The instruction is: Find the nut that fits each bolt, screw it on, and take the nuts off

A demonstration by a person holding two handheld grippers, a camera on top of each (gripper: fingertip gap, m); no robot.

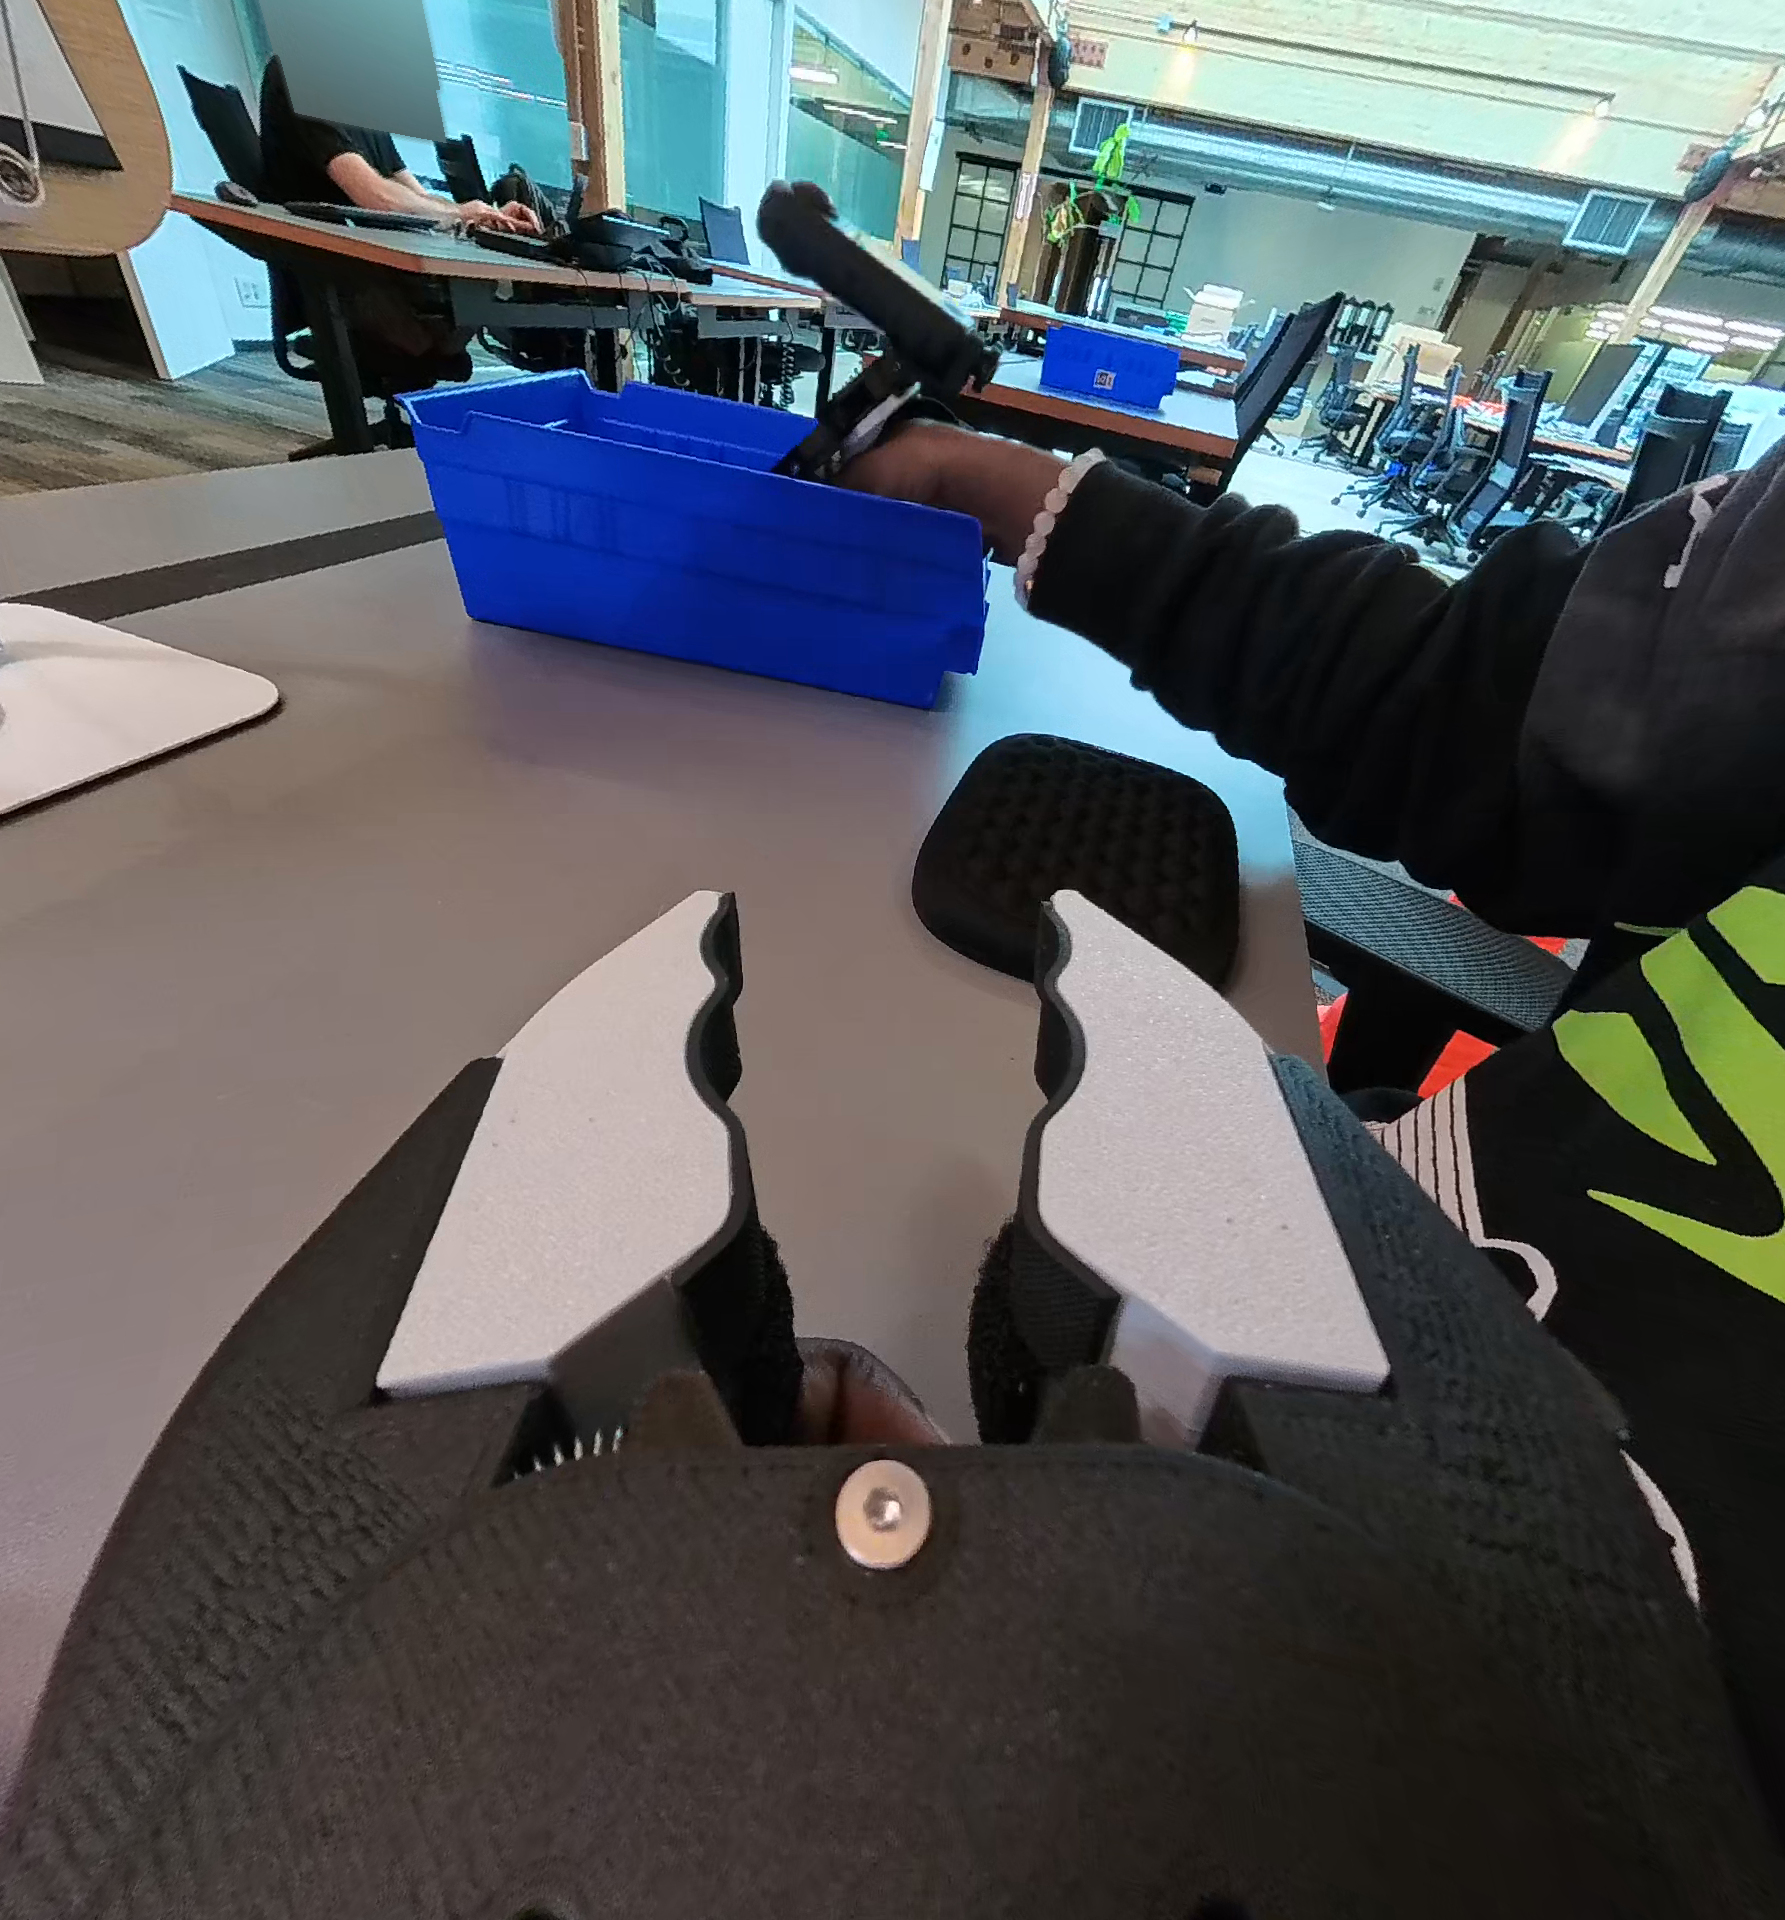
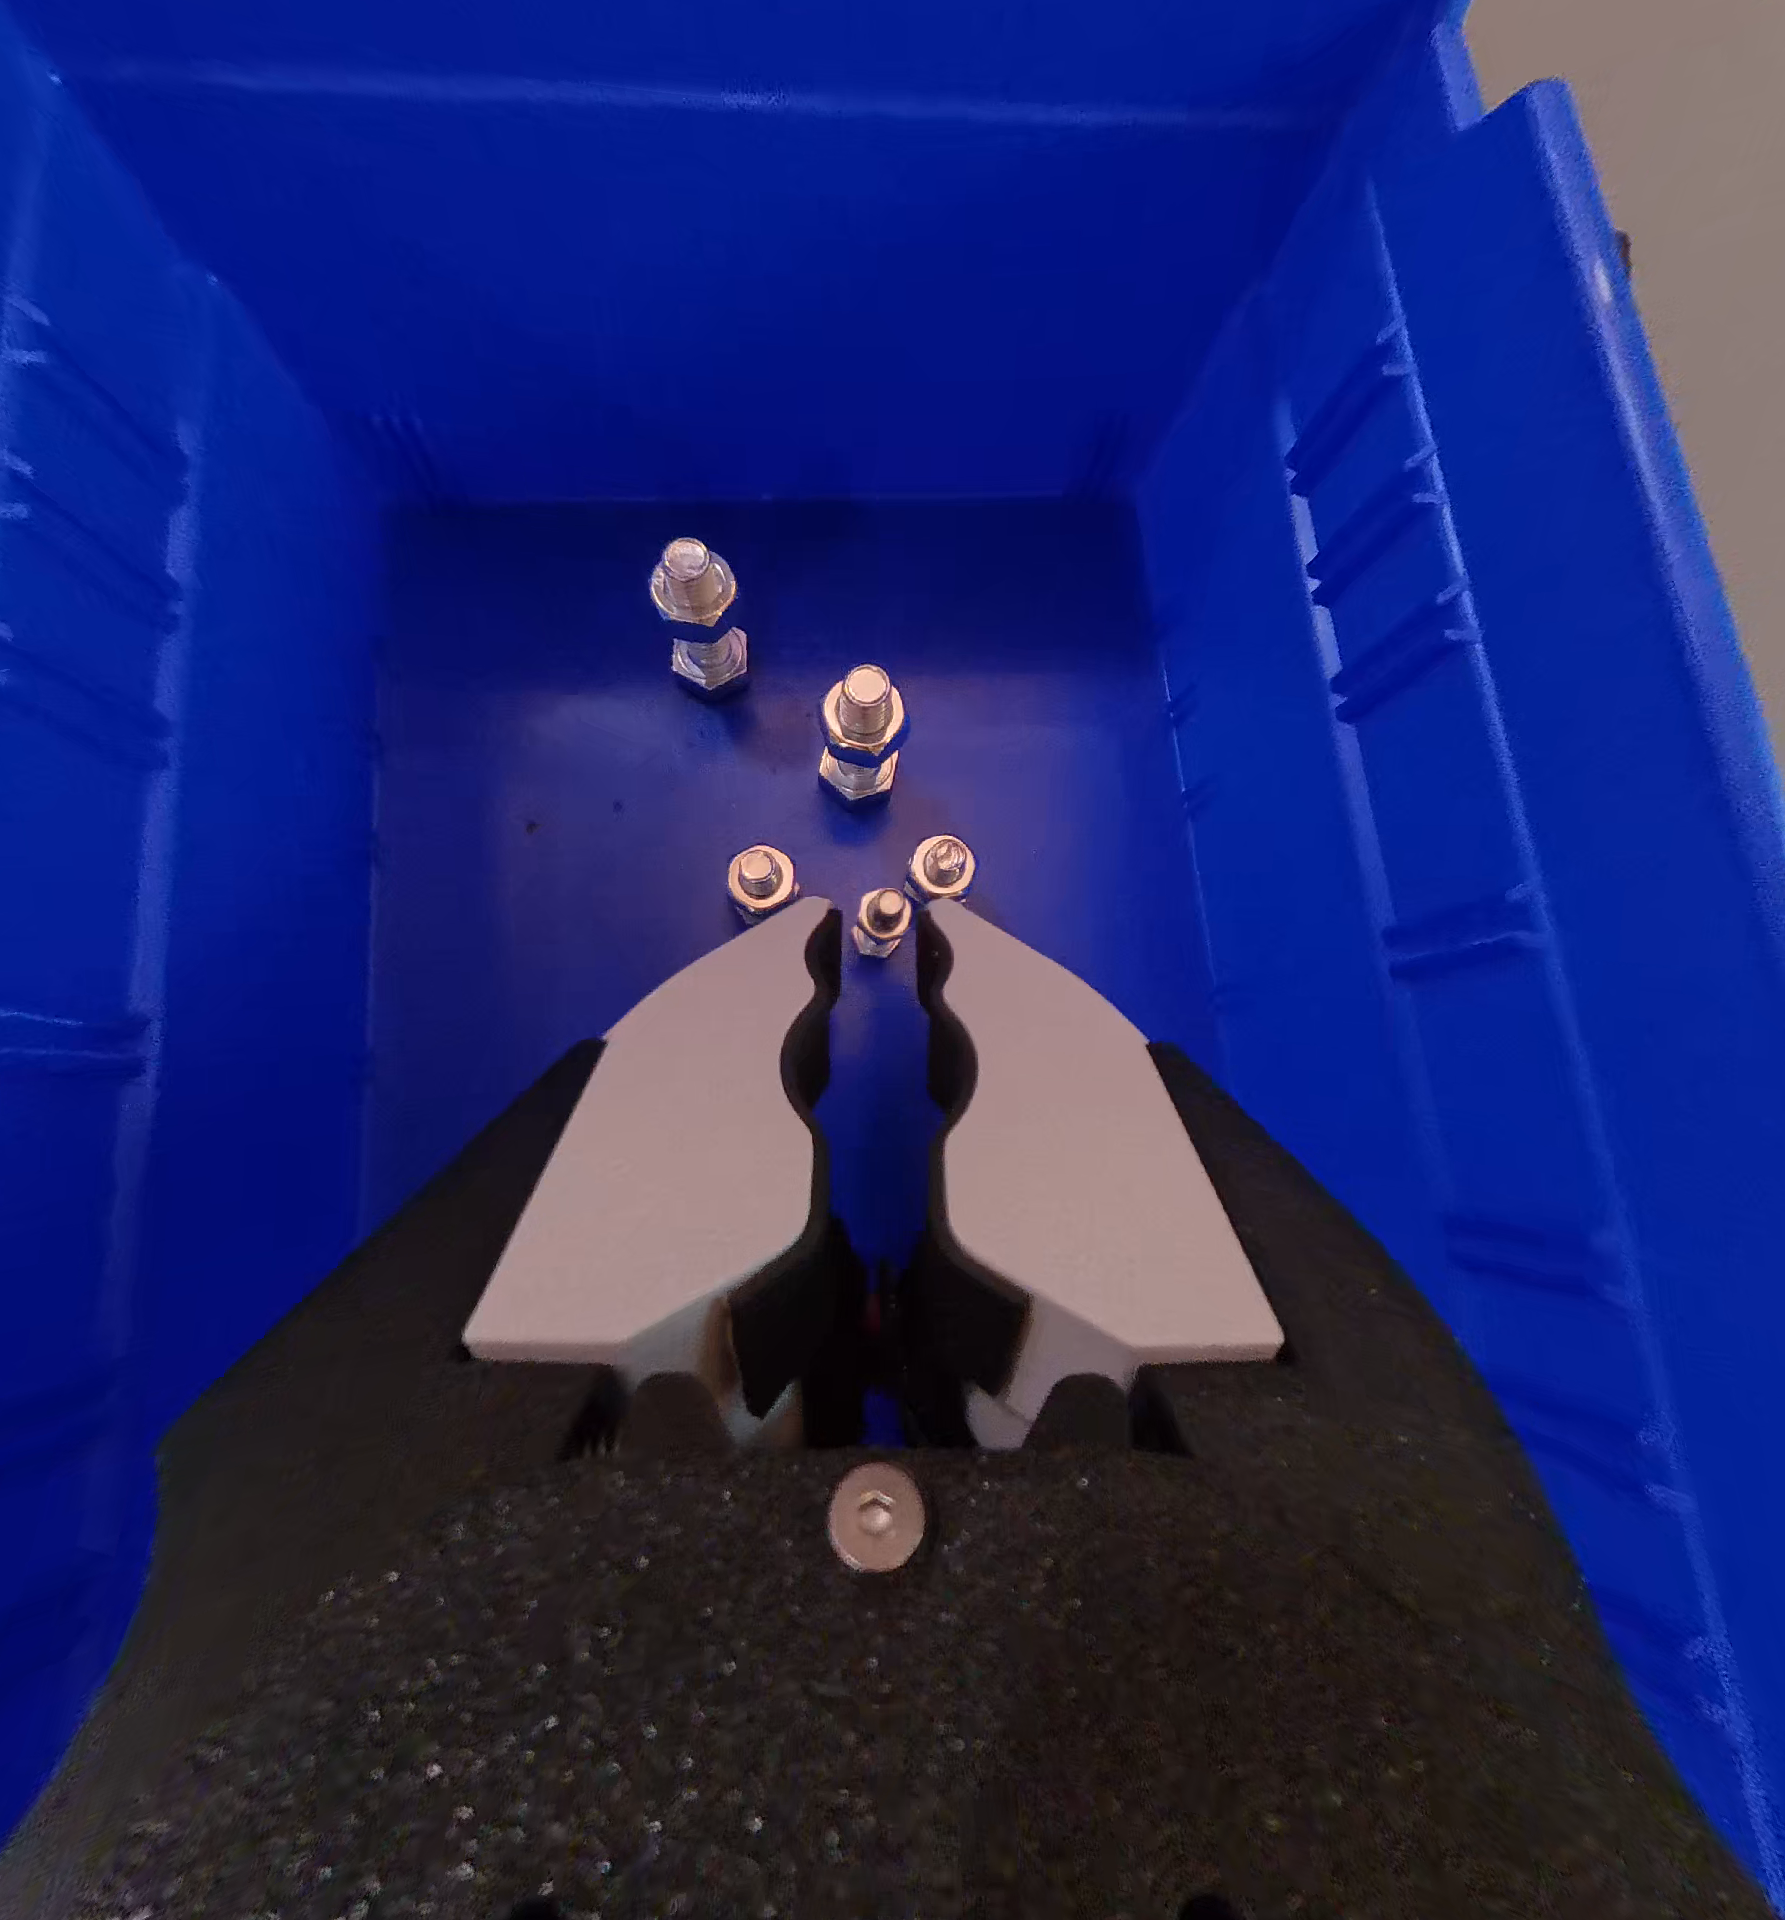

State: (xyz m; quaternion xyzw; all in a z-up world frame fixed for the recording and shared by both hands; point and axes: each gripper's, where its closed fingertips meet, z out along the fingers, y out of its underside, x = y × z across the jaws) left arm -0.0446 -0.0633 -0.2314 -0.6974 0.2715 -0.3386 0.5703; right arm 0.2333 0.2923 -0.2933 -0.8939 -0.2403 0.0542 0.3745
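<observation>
Inside deep blue plastic bin [image 2: 244,727], right gripper [image 2: 877,920] parted around small steel nutted bolt [image 2: 880,923]; may topple close neighbour [image 2: 940,864]. Left gripper [image 1: 883,935] parted, empty.

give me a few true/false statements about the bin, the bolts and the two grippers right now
1. Five bolts stand upright in the blue bin. True.
2. The right gripper is clamped on the smallest bolt. False: its jaws are apart, and the bolt shows in the gap just beyond the tips, ungripped.
3. The left gripper holds a nut. False: it is open and empty above the grey table.
4. The tallest bolt stands farthest from the right gripper. True.
5. A black pad lies inside the bin. False: it lies on the table, outside the bin.
</observation>
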